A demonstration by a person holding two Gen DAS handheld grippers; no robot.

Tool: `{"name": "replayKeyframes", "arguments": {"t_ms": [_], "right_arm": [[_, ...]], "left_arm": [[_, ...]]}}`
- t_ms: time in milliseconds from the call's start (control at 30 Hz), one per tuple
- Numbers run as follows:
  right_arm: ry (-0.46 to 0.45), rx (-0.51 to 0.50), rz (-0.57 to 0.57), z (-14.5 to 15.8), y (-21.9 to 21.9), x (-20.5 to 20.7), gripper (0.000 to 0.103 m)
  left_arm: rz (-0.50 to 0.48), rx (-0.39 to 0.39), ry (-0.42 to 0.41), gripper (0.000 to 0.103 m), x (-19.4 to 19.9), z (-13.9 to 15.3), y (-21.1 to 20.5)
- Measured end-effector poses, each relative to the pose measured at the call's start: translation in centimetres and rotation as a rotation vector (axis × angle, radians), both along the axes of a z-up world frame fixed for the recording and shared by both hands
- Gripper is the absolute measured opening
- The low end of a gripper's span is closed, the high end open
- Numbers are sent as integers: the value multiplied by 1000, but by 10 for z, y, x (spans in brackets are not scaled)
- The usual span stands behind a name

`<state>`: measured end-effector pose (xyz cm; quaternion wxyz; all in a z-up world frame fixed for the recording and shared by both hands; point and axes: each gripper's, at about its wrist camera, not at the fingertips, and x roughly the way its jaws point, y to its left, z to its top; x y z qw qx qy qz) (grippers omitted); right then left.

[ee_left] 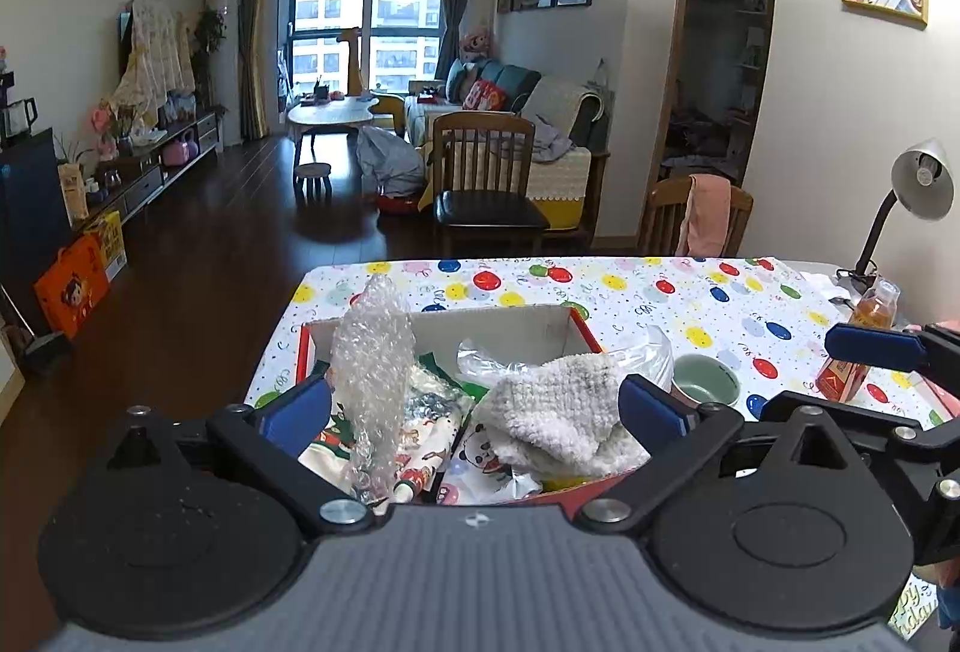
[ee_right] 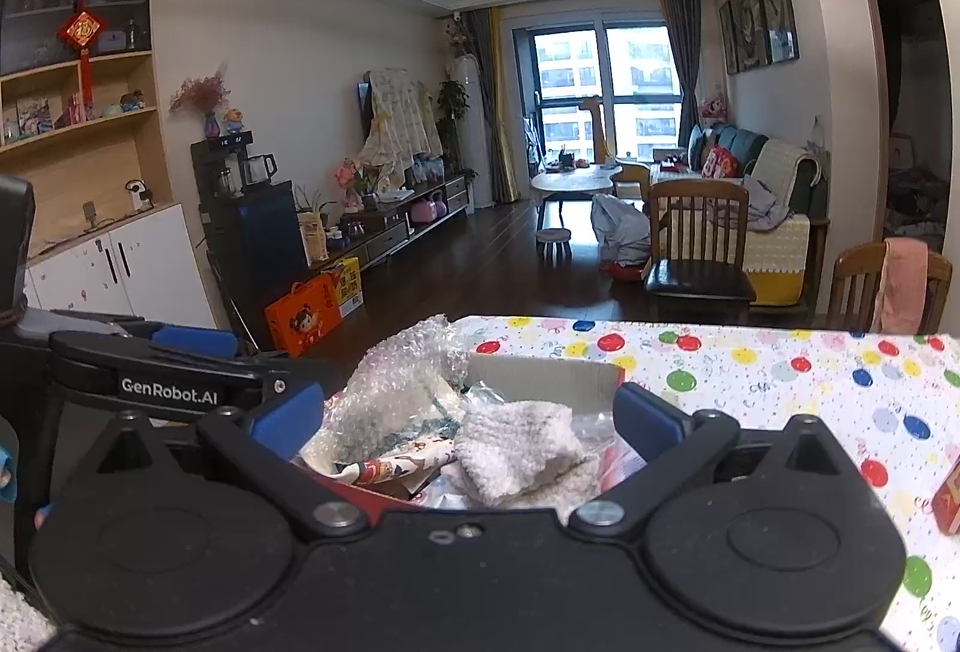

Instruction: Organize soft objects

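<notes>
The left gripper (ee_left: pixel 474 406) stands wide open with nothing pinched between its blue pads; it hangs just over the near edge of the box (ee_left: pixel 558 319). The right gripper (ee_right: pixel 468 421) is spread wide too and holds nothing, looking into the same box from the other side.

The soft things already lie inside — a white towel (ee_left: pixel 558 406) piled on top, bubble wrap (ee_left: pixel 372 352) standing tall at the left, crinkled plastic bags (ee_left: pixel 498 361) behind.

The likely trouble is the bubble wrap: it rises well above the rim and could tip out if a finger brushes it. The towel leans toward the near wall and may slide over. A green cup (ee_left: pixel 705 382) and a bottle (ee_left: pixel 864 346) stand just beside the box on the table (ee_left: pixel 690 292) — a careless sweep could knock them.
</notes>
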<state>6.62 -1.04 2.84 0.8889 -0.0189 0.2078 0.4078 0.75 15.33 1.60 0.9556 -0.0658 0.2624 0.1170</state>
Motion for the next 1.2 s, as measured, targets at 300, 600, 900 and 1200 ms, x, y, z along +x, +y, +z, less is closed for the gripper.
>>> {"name": "replayKeyframes", "arguments": {"t_ms": [300, 600, 900, 1200], "right_arm": [[19, 0, -16, -4, -3, -3, 103], [14, 3, -17, -4, -3, -5, 103], [20, 8, -41, -2, -3, -8, 103], [26, 12, -53, -2, -5, -10, 103]], "left_arm": [[-3, -17, -17, 103, -6, -1, -3], [-2, 16, -45, 103, -12, 3, -9], [-4, 12, -27, 103, -15, 2, -9], [-8, 7, -23, 103, -18, 1, -9]]}}
